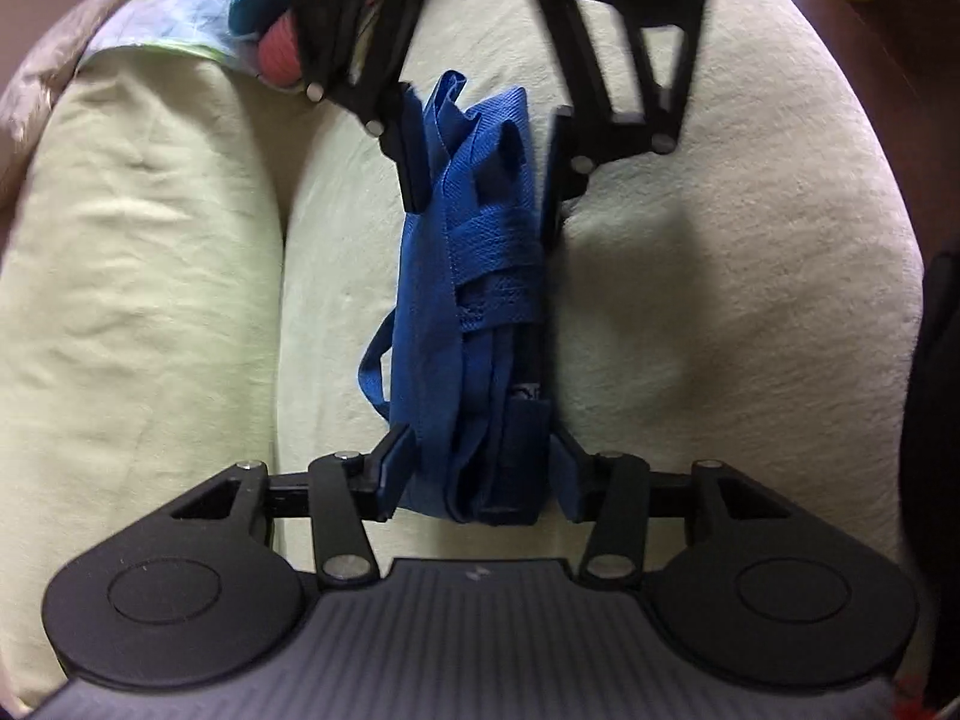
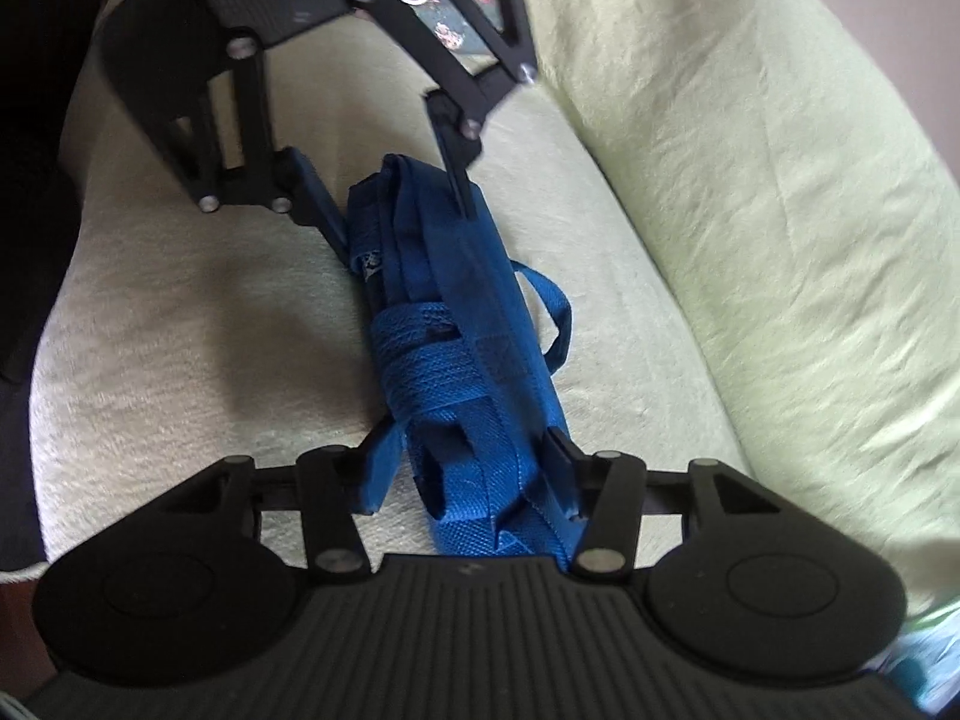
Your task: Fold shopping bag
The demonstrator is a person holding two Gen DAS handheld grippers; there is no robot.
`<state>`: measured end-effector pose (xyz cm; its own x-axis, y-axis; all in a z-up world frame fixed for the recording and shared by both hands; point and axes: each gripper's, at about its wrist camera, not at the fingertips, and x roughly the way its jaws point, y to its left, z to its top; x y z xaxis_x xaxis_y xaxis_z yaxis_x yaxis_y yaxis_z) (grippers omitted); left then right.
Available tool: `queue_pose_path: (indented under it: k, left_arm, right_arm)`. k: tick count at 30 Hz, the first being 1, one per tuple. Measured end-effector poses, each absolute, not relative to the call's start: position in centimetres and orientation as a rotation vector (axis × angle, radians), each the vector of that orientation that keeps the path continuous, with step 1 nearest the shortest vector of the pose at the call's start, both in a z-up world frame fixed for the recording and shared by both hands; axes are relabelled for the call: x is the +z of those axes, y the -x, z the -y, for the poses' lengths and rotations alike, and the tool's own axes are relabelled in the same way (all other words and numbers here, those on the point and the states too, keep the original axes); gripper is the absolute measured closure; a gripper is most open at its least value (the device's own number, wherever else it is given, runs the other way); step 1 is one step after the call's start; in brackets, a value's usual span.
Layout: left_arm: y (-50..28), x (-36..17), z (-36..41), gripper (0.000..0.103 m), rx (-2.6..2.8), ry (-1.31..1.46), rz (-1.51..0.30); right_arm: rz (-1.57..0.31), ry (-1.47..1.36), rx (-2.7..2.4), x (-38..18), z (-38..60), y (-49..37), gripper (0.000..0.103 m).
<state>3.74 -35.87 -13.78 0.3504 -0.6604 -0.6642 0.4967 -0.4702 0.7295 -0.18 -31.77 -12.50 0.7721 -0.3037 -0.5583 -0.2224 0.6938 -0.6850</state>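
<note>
A blue shopping bag (image 1: 474, 276), already gathered into a narrow bundle and bound round the middle by its own strap, lies on a pale cushioned sofa seat (image 1: 720, 300), held at both ends. The left gripper (image 1: 474, 480) straddles the near end in its own view, fingers about half open with the cloth filling the gap; the left finger touches the fabric, while the right pad shows a sliver of space, so a firm grip cannot be confirmed. The right gripper (image 2: 468, 480) has the opposite end between its fingers (image 2: 561, 480), roughly half open, one pad pressed against the folds and the bundle bulging between them. A loose loop of strap (image 2: 552, 312) hangs out on the side towards the backrest cushion (image 2: 780, 210). The woven cloth looks light, limp and springy; it will likely unfurl if released. The bound middle looks the surest place to take hold, with the stray loop tucked in.
</note>
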Motion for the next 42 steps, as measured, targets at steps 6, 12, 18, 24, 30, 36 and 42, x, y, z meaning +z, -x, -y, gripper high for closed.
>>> queue_pose_path:
  k: [6,12,18,24,30,36,42]
  left_arm:
    - [-6.1,-12.4,36.5,0.053,-1.458,-1.472,0.009]
    - [-5.7,-10.4,34.7,0.057,-1.519,-1.477,-0.042]
    - [-6.0,-9.0,34.2,0.056,-1.561,-1.423,-0.087]
    - [-7.0,-9.4,34.8,0.052,-1.505,-1.365,-0.078]
    - [-6.8,-7.8,33.8,0.061,-1.464,-1.334,0.023]
    - [-6.0,-8.0,33.3,0.063,-1.489,-1.333,0.049]
    - [-6.1,-9.9,34.2,0.064,-1.512,-1.322,0.028]
  right_arm:
    - [-0.668,0.945,-0.081,-14.2,30.8,-0.3,0.071]
    - [-0.811,0.58,0.027,-8.9,31.8,-0.7,0.072]
    - [-0.942,0.015,0.15,-5.1,36.3,-0.8,0.073]
    - [-0.957,-0.322,0.156,-6.5,42.3,-2.5,0.075]
    - [-0.954,-0.416,0.172,-7.9,44.8,-3.3,0.076]
    - [-0.936,-0.451,0.17,-7.7,44.4,-2.2,0.077]
    - [-0.906,-0.532,0.165,-8.8,45.9,-2.1,0.076]
